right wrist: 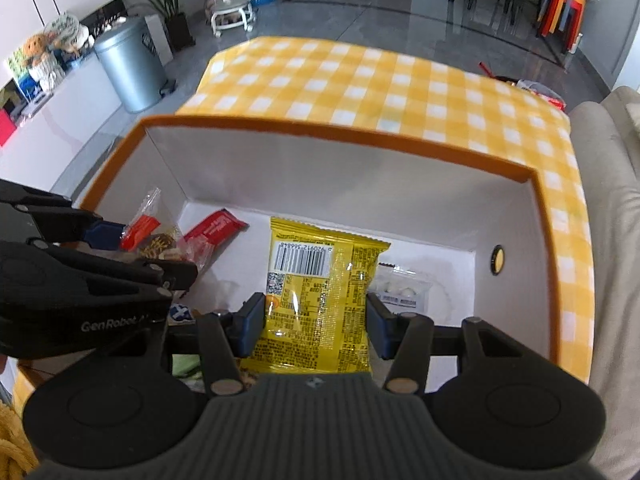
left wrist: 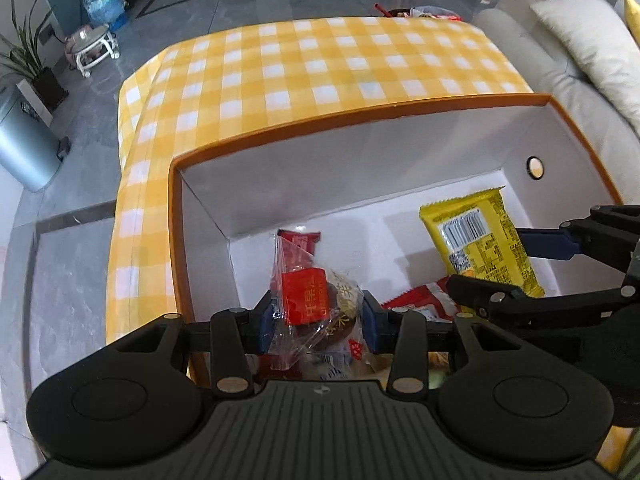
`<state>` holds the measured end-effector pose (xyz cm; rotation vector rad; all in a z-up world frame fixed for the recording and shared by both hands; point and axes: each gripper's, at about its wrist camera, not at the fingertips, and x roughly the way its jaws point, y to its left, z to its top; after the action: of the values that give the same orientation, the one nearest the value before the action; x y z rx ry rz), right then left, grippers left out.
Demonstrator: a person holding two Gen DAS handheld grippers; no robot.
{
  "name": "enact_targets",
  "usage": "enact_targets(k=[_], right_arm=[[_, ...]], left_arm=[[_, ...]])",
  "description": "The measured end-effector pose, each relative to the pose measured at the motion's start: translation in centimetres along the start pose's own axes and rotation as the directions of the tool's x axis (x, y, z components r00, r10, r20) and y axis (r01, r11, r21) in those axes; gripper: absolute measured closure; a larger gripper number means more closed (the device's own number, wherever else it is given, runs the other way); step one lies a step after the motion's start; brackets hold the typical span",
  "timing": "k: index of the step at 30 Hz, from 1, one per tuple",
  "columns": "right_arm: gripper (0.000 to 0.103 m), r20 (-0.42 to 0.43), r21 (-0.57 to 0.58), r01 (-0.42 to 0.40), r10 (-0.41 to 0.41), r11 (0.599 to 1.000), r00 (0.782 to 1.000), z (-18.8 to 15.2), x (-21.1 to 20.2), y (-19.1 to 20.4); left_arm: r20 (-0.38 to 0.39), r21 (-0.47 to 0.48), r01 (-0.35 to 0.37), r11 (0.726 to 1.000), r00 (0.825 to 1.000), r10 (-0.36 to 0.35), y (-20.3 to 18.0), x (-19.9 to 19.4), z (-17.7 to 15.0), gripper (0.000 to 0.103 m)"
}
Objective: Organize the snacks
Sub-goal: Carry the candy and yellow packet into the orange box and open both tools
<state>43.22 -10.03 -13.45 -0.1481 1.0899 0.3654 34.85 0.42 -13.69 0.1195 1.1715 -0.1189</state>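
Left tool [left wrist: 318, 320] tipped steeply down over the left end of the orange-rimmed box [left wrist: 360, 118], blue pads pressed on either side of a clear-wrapped pastry with a red label [left wrist: 316, 300], held above the box floor. Below it, a red wrapped bar [right wrist: 214, 226] on the white floor. Right tool [right wrist: 316, 322], just beside the left one and pitched down alike, jaws partly closed on a yellow snack packet [right wrist: 320, 288], barcode side up, packet hanging inside the box. Further right, a small clear packet [right wrist: 402, 290], contents possibly white candies; blurred. Box sits on a yellow-checked bench [left wrist: 304, 64].
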Motion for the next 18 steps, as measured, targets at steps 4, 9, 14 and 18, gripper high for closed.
enact_targets(k=[4, 9, 14, 18], right_arm=[[0.052, -0.028, -0.017, 0.000, 0.000, 1.000, 1.000, 0.2, 1.2, -0.1], [0.052, -0.052, -0.006, -0.011, 0.010, 1.000, 0.999, 0.1, 1.9, -0.4], [0.052, -0.068, -0.002, -0.022, 0.022, 1.000, 0.997, 0.3, 2.2, -0.6], [0.051, -0.069, -0.006, -0.024, 0.023, 1.000, 0.997, 0.3, 2.1, -0.6]], left_arm=[[-0.009, 0.061, -0.040, 0.997, 0.999, 0.041, -0.6, 0.6, 0.6, 0.056], [-0.004, 0.102, -0.056, 0.993, 0.998, 0.057, -1.1, 1.1, 1.0, 0.056], [-0.017, 0.092, -0.061, 0.994, 0.998, 0.063, -1.3, 1.5, 1.4, 0.055], [-0.024, 0.098, -0.064, 0.993, 0.997, 0.067, -1.4, 1.3, 1.5, 0.053]])
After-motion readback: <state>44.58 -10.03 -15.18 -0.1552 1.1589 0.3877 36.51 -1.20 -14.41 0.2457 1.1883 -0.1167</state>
